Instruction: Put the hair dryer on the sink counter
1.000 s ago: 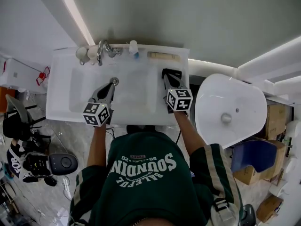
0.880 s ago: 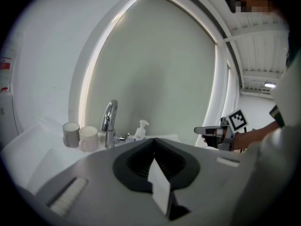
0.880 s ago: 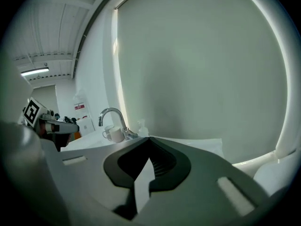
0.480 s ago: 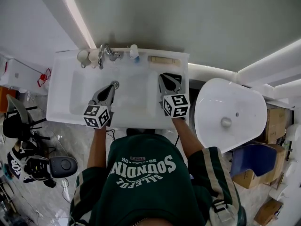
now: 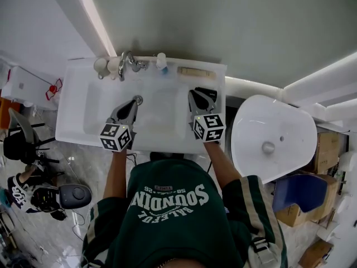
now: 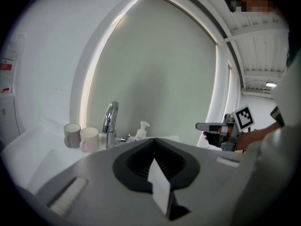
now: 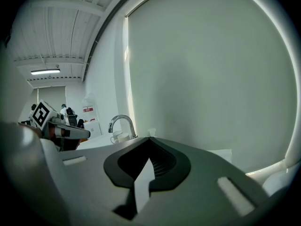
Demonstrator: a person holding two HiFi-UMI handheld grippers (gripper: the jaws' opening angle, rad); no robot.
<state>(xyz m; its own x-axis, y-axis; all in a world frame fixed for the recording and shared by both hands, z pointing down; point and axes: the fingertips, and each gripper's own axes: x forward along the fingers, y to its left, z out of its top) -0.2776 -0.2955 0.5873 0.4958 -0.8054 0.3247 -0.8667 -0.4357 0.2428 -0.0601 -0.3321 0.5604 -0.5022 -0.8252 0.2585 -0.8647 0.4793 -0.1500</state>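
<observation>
A black hair dryer (image 5: 208,93) lies on the right end of the white sink counter (image 5: 72,108), partly hidden by my right gripper (image 5: 193,94). That gripper hovers just left of it, jaws shut with nothing between them, as the right gripper view (image 7: 149,139) also shows. My left gripper (image 5: 134,101) hangs over the basin near the drain. Its jaws meet at the tip in the left gripper view (image 6: 153,140), empty. From the left gripper view the right gripper (image 6: 203,126) shows level above the counter.
A chrome faucet (image 5: 124,63), two cups (image 5: 102,66), a soap bottle (image 5: 162,62) and a beige bar (image 5: 195,71) line the counter's back edge. A large white oval basin (image 5: 273,138) stands to the right. Cardboard boxes (image 5: 304,211) and floor clutter surround the person.
My right gripper has drawn left and slightly back, uncovering more of the black hair dryer. The left gripper has barely moved.
</observation>
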